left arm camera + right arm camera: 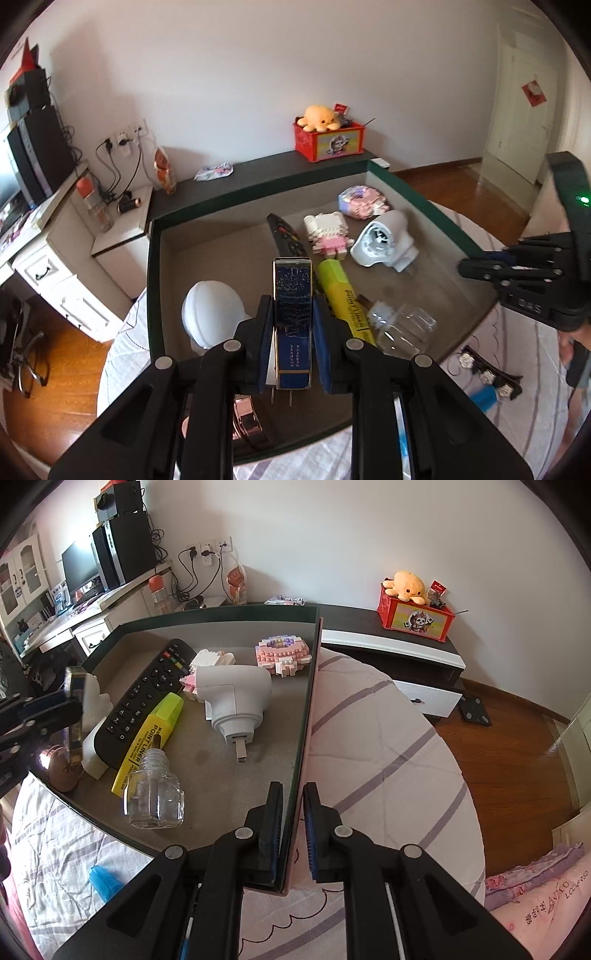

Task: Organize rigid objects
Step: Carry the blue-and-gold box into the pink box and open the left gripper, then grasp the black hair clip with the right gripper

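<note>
My left gripper [293,306] is shut on a slim blue box with gold edges [293,280], held upright above the dark green tray [155,295]. On the tray's grey floor lie a black remote [286,236], a yellow highlighter [343,295], a clear glass bottle [402,325], a white plug-in device [384,240], a white-and-pink block figure [328,232], a pink block shell [362,201] and a white domed lamp [212,314]. My right gripper [293,790] is shut on the tray's right wall [310,701]. It also shows at the right of the left wrist view, right gripper [465,266].
The tray rests on a striped quilted cover [388,738]. A blue cap [484,398] and a strip of hair clips [487,373] lie on the cover beside it. A red crate with an orange plush [328,140] stands on the dark shelf behind. A desk with a monitor is at the left.
</note>
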### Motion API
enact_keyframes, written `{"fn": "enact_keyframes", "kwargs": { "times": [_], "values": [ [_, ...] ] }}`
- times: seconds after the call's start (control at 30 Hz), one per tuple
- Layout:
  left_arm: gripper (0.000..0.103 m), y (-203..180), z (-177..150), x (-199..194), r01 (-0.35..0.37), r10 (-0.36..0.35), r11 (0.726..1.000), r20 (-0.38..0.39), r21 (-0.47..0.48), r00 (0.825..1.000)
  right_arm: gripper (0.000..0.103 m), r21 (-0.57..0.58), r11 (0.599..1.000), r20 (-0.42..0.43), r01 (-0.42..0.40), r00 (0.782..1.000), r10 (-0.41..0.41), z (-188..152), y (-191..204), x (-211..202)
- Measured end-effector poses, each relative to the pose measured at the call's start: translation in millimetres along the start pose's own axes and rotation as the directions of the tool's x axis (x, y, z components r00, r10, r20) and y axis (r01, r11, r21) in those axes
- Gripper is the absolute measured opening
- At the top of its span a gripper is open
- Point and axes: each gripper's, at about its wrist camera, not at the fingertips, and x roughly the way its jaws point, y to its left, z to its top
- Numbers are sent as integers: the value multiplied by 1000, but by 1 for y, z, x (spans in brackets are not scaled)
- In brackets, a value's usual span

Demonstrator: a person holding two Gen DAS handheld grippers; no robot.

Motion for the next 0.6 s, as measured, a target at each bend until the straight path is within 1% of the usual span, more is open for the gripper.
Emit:
{"fn": "enact_keyframes", "kwargs": {
  "times": [0.1, 0.17, 0.2, 0.23, 0.27, 0.3, 0.33, 0.37, 0.43, 0.47, 0.5, 0.53, 0.6],
  "values": [
    [22, 3, -1, 8, -27, 27, 1000, -15, -9, 1000, 11, 2, 1000, 1, -3, 1000, 3, 0, 0, 0],
    [22, 3, -2, 8, -23, 23, 1000, -25, -6, 999, 11, 7, 1000, 3, -7, 1000, 7, -1, -1, -1],
    [24, 3, -3, 7, -23, 23, 1000, -25, -6, 999, 11, 6, 1000, 3, -6, 1000, 6, 0, -1, -1],
    [31, 5, -5, 3, -27, 26, 1000, -18, -17, 999, 11, 6, 1000, 3, -6, 1000, 6, 0, -1, -2],
    [45, 7, -6, -1, -25, 25, 999, -11, -25, 1000, 12, 9, 1000, 6, -8, 1000, 8, 0, -1, -3],
    [54, 10, -8, -5, -27, 27, 999, -4, -33, 1000, 11, 9, 1000, 8, -9, 1000, 9, -1, -2, -3],
    [66, 14, -11, -12, -40, 40, 998, 6, -39, 999, 12, 9, 1000, 10, -11, 1000, 11, -1, -2, -4],
    [71, 17, -14, -18, -50, 50, 998, 16, -42, 999, 12, 12, 1000, 19, -14, 1000, 14, -2, -2, -8],
    [75, 28, -22, -32, -83, 86, 994, 38, -70, 996, 12, 18, 1000, 36, -17, 999, 16, -2, -4, -14],
    [81, 33, -24, -38, -89, 93, 993, 45, -82, 995, 12, 19, 1000, 40, -18, 999, 17, -3, -5, -16],
    [84, 41, -29, -45, -106, 112, 989, 52, -101, 992, 12, 22, 1000, 51, -16, 999, 15, -3, -5, -20],
    [89, 47, -31, -50, -130, 136, 985, 52, -110, 989, 15, 26, 1000, 62, -10, 998, 9, -4, -6, -23],
    [90, 58, -37, -58, -171, 179, 976, 50, -137, 983, 23, 35, 999, 82, -4, 997, 1, -7, -8, -33]
  ]
}}
